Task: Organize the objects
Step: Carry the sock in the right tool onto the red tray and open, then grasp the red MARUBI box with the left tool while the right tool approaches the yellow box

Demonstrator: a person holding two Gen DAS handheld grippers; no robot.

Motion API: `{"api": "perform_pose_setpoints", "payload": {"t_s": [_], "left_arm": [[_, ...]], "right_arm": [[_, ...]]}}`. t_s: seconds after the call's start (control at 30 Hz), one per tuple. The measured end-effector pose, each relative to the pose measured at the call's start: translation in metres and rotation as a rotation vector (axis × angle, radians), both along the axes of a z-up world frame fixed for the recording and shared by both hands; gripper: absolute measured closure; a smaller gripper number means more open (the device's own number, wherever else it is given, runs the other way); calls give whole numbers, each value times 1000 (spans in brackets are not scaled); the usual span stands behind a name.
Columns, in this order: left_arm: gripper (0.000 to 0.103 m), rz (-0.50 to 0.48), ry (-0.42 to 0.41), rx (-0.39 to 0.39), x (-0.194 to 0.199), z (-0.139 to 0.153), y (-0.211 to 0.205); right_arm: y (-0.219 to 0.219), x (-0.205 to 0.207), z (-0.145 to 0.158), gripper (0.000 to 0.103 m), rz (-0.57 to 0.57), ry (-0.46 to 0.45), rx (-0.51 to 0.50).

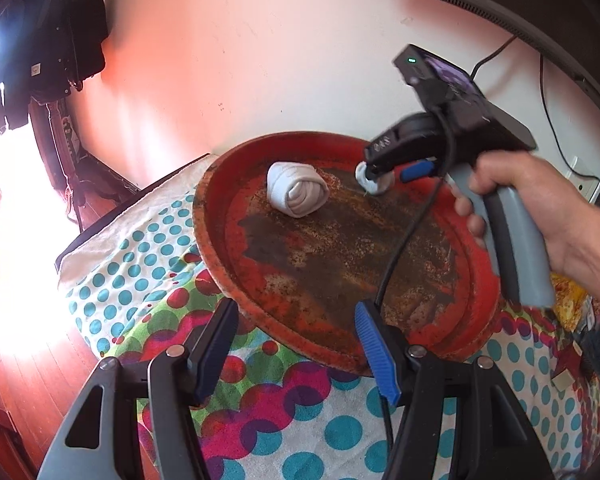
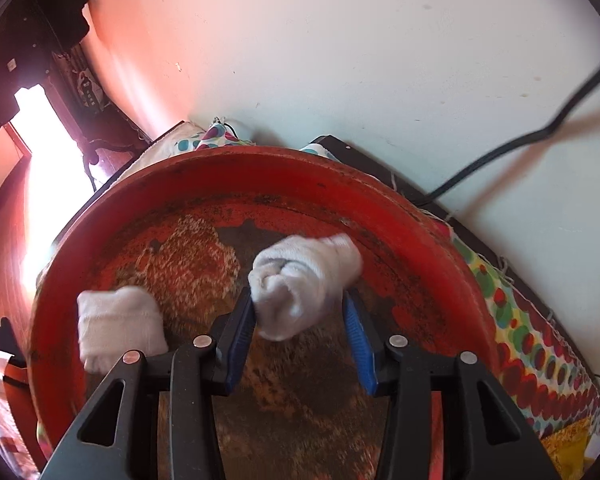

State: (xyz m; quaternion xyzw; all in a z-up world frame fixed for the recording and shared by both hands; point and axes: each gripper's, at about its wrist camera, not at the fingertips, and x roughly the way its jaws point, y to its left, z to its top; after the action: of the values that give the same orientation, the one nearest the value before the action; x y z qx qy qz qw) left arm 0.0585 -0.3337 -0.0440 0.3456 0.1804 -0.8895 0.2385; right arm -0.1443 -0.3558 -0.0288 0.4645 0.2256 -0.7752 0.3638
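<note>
Tray [image 1: 220, 240]: two rolled socks [image 1: 296, 192] inside
Right tongs [image 2: 300, 312]: parted, sock between, right pad clear
Left tongs [image 1: 296, 344]: released, empty
Left view only: hand [image 1: 540, 208]

My right gripper [image 2: 300, 300] tilts steeply down over the red tray [image 2: 260, 172], pads apart, a gap on its right side. My left gripper [image 1: 296, 332] hovers wide open at the tray's near rim.

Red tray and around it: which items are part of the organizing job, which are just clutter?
Job:
- red tray
- rolled sock between the right gripper pads
- second rolled sock lying on the tray

Lying about:
- dotted cloth under the tray
- black cable along the wall
- yellow packet
- left gripper, idle and empty
</note>
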Motion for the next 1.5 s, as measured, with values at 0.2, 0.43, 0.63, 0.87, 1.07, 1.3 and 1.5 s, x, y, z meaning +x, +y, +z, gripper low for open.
{"api": "perform_pose_setpoints", "payload": {"t_s": [0.2, 0.43, 0.63, 0.87, 1.07, 1.3, 1.5], "left_arm": [[41, -39, 39, -14, 1, 10, 16], [41, -126, 76, -10, -4, 18, 47], [41, -248, 60, -57, -12, 20, 85], [41, -494, 40, -34, -22, 17, 135], [41, -627, 0, -145, -27, 15, 184], [40, -786, -44, -170, -54, 16, 226], [40, -857, -93, -154, -95, 8, 251]], "right_arm": [[81, 36, 45, 55, -10, 72, -87], [247, 72, 72, 51, -172, 94, -174], [376, 95, 59, 53, -322, 145, -134], [479, 117, 21, 53, -480, 143, -139], [514, 123, 6, 53, -528, 188, -116], [538, 90, 5, 37, -680, 164, -243], [537, 56, 4, 36, -804, 164, -281]]}}
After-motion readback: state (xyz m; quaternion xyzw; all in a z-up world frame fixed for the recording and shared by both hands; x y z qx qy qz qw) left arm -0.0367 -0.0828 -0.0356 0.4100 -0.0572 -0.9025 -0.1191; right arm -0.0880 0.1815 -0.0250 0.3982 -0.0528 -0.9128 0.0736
